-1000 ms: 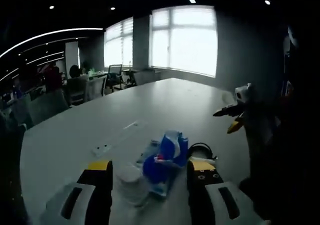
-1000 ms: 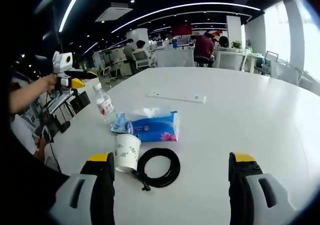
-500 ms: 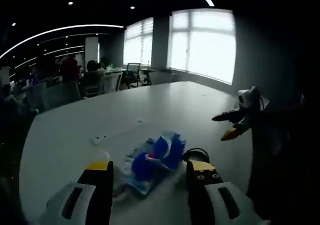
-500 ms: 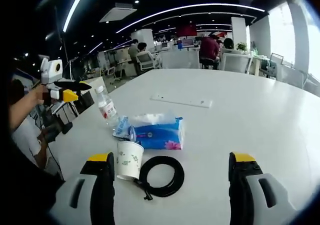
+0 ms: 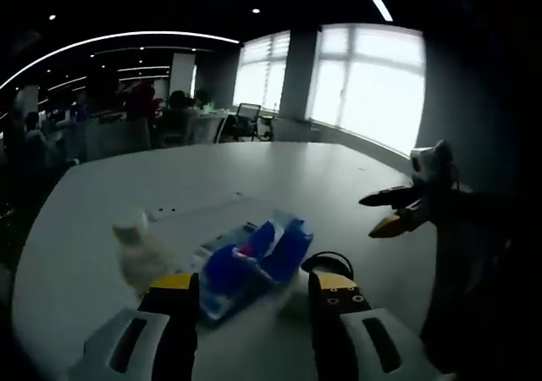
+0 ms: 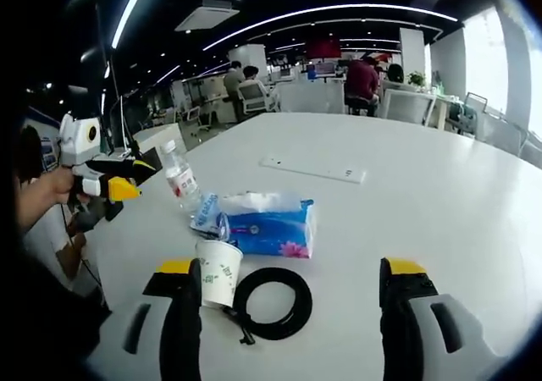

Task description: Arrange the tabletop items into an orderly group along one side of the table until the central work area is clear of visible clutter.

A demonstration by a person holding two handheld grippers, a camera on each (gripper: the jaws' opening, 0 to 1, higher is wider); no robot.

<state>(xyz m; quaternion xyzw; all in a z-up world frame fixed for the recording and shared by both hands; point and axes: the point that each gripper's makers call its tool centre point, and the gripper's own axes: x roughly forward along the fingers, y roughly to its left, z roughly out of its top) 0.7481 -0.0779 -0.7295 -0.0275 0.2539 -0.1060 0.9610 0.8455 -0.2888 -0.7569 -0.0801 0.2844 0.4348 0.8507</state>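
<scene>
Both my grippers are spread and hold nothing; my left gripper (image 6: 127, 180) hovers off the white table (image 6: 440, 195) edge. The blue tissue pack (image 6: 273, 229), paper cup (image 6: 218, 271), clear plastic bottle (image 6: 179, 176) and black cable coil (image 6: 273, 301) lie together near that edge. I judge grasping comes next; the far side is open.

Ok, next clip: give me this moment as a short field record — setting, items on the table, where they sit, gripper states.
setting: white table in an open office
items: paper cup, black cable coil, blue tissue pack, water bottle
layout: clustered near one table edge; cup touching the coil
left gripper: open, holding nothing, tissue pack ahead of it
right gripper: open, holding nothing, cup by one jaw
</scene>
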